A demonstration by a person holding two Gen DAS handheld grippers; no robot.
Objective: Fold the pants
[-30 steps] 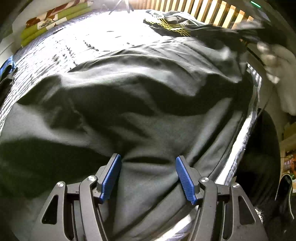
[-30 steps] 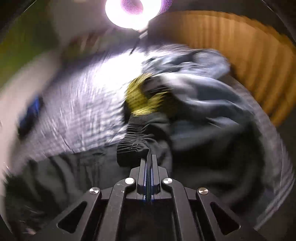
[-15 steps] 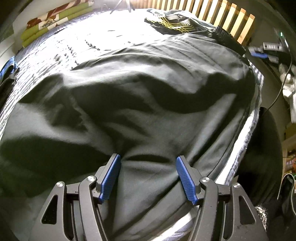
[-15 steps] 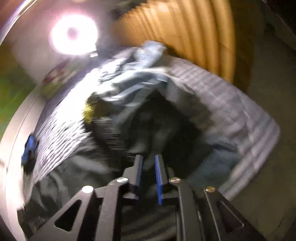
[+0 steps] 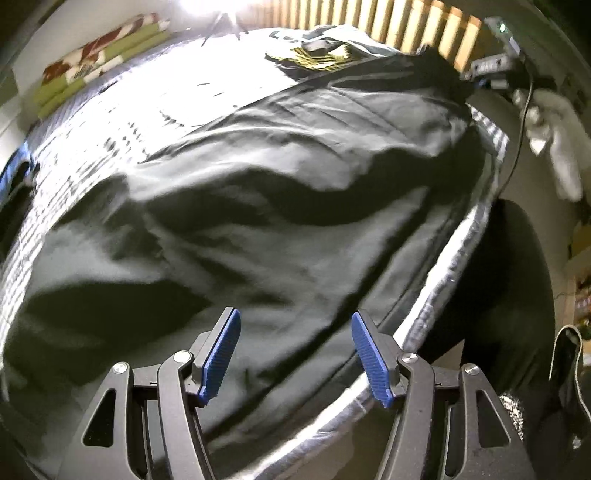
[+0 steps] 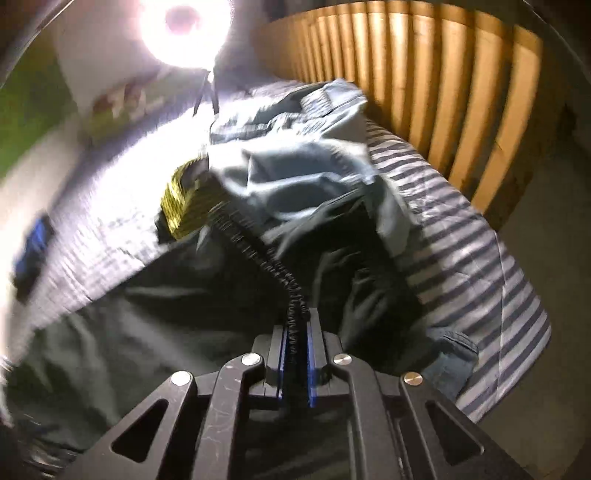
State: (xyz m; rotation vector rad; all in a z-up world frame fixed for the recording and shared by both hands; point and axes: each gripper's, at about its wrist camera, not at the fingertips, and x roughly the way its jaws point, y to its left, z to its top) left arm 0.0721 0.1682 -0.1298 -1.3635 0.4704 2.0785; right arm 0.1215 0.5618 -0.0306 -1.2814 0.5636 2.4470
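Dark pants (image 5: 258,206) lie spread and wrinkled over a striped bed, filling most of the left wrist view. My left gripper (image 5: 293,332) hovers open just above the cloth near the bed's edge, nothing between its blue pads (image 5: 221,354). In the right wrist view the same pants (image 6: 184,306) show their ribbed elastic waistband (image 6: 266,258), which runs down between the fingers of my right gripper (image 6: 295,332). That gripper is shut on the waistband.
A pile of blue-grey clothes (image 6: 306,158) and a yellow-patterned garment (image 6: 181,199) lie beyond the waistband. A wooden slatted headboard (image 6: 443,85) stands behind the striped sheet (image 6: 480,251). A bright lamp (image 6: 184,26) glares at the top. Folded green bedding (image 5: 99,62) lies far left.
The right gripper swung back over the pants, its jaws closed from slightly apart, and it now holds the waistband. The left gripper stayed open in nearly the same place.
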